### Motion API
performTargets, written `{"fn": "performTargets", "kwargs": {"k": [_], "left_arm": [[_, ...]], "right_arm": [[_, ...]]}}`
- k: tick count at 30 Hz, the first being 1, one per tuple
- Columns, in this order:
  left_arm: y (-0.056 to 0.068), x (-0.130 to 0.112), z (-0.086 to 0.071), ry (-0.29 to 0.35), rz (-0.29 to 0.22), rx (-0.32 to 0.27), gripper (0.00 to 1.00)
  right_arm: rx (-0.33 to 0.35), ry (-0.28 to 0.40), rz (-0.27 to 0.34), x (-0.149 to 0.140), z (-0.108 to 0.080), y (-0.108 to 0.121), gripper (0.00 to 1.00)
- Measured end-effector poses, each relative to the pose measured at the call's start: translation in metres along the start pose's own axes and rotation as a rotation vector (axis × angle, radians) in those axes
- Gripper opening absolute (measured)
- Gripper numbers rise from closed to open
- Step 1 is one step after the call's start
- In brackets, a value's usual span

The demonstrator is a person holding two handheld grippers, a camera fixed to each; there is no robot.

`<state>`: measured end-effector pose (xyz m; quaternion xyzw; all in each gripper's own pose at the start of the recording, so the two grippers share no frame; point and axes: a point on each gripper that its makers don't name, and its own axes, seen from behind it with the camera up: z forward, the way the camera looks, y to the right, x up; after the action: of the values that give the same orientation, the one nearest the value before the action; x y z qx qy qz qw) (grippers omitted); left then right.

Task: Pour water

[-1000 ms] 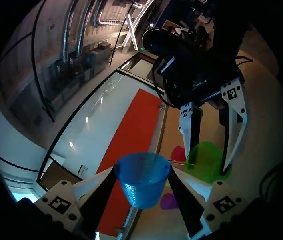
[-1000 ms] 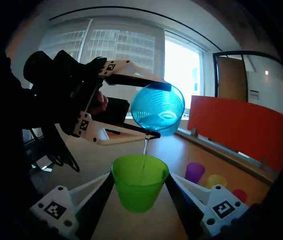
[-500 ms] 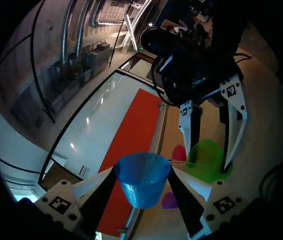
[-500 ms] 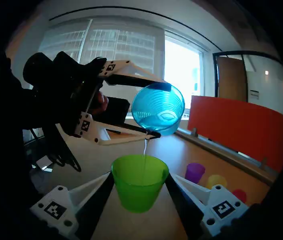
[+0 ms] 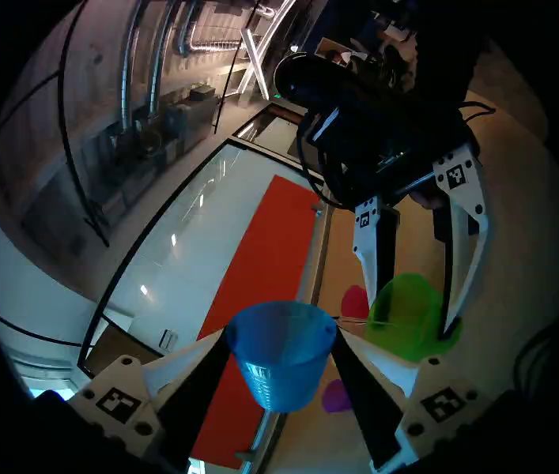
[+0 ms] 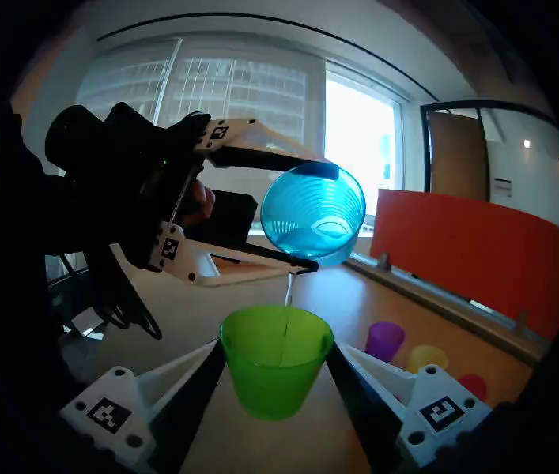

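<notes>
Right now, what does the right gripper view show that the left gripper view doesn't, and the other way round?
Right gripper view: the inside of the tilted blue cup, a thin water stream dropping plainly into the green cup, bright windows, a yellow cup. Left gripper view: ceiling pipes. Shared: left tongs clamping the blue cup, right tongs clamping the green cup, the orange panel, a purple cup.

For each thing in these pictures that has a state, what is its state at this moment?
left gripper: shut on the blue cup.
right gripper: shut on the green cup.
blue cup: tilted over the green cup, pouring.
green cup: upright, catching the water stream.
purple cup: upright on the table, untouched.
yellow cup: upright on the table, untouched.
</notes>
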<state>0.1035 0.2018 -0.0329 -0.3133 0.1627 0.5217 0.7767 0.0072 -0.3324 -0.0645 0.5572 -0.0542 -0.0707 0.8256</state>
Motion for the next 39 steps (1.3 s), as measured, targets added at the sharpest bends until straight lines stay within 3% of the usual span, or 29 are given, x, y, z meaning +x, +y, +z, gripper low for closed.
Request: {"fn": "performTargets", "kwargs": {"k": [39], "left_arm": [[-0.0031, 0.0054, -0.0075, -0.006, 0.08, 0.01, 0.87]], "right_arm": [[-0.003, 0.013, -0.002, 0.0044, 0.0019, -0.0012, 0.91]]}}
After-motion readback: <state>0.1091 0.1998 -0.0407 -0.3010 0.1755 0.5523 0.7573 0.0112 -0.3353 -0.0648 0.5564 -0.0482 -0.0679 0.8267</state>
